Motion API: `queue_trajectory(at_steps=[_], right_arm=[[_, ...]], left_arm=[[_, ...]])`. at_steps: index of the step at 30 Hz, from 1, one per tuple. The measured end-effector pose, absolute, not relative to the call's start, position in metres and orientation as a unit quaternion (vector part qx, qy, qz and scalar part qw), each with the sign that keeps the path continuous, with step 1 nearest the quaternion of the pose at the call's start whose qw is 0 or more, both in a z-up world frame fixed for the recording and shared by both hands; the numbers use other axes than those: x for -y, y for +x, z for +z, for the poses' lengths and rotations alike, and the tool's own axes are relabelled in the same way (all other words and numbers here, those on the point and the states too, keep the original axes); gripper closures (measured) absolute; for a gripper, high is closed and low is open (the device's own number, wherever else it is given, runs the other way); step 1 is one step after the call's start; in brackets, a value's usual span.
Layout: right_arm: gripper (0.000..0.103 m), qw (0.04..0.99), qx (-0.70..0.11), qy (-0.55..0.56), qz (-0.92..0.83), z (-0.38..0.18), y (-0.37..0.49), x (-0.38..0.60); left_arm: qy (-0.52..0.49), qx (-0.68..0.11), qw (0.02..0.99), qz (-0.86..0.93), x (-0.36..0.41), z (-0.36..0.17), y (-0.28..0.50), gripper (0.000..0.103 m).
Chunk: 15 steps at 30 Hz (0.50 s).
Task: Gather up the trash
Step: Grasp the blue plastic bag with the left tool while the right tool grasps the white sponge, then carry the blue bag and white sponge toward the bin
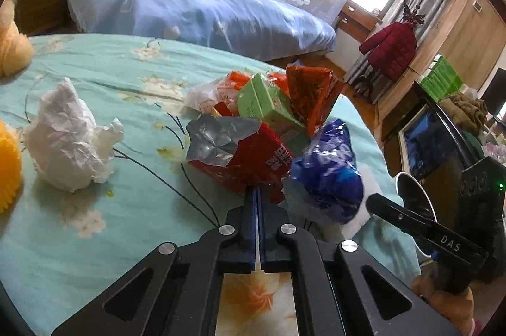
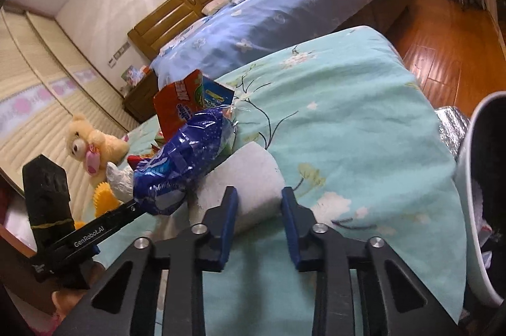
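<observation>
Wrappers [image 1: 253,143] near bedspread [image 1: 95,228] edge, floor [image 2: 442,38] beyond

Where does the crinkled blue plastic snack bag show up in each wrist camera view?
Left wrist: blue plastic snack bag, lower right of centre, beside the red foil wrapper.
Right wrist: same bag, left of centre, against the white paper roll.
Shared landmark: the blue-quilted bed.

Left gripper [image 1: 256,193] jaws pressed together and angled downward; right gripper [image 2: 259,203] jaws parted.
</observation>
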State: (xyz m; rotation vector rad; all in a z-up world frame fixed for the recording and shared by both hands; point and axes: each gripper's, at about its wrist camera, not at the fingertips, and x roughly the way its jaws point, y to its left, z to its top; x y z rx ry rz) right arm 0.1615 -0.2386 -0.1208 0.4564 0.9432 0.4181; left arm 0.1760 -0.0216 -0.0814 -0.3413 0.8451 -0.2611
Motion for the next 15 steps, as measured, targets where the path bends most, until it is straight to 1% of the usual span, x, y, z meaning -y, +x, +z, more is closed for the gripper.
queue_trajectory(at_steps=[9, 12, 13, 14, 15], right_arm=[[0.08, 0.851, -0.434, 0.228, 0.189, -0.111, 0.136, 0.25], [0.08, 0.853, -0.429, 0.236, 0.18, -0.109, 0.128, 0.261], [0.08, 0.854, -0.428, 0.24, 0.176, -0.108, 0.124, 0.265], [0.08, 0.854, -0.426, 0.245, 0.173, -0.108, 0.122, 0.27], [0.08, 0.854, -0.424, 0.249, 0.17, -0.107, 0.118, 0.274]], left_arm=[[-0.168, -0.397, 0.888, -0.157, 0.022, -0.075, 0.154, 0.103], [-0.162, -0.391, 0.889, -0.176, 0.03, -0.071, 0.152, 0.092], [-0.157, -0.389, 0.89, -0.176, 0.032, -0.07, 0.153, 0.082], [-0.146, -0.388, 0.893, -0.174, 0.037, -0.069, 0.154, 0.063], [-0.141, -0.386, 0.895, -0.173, 0.038, -0.069, 0.155, 0.056]])
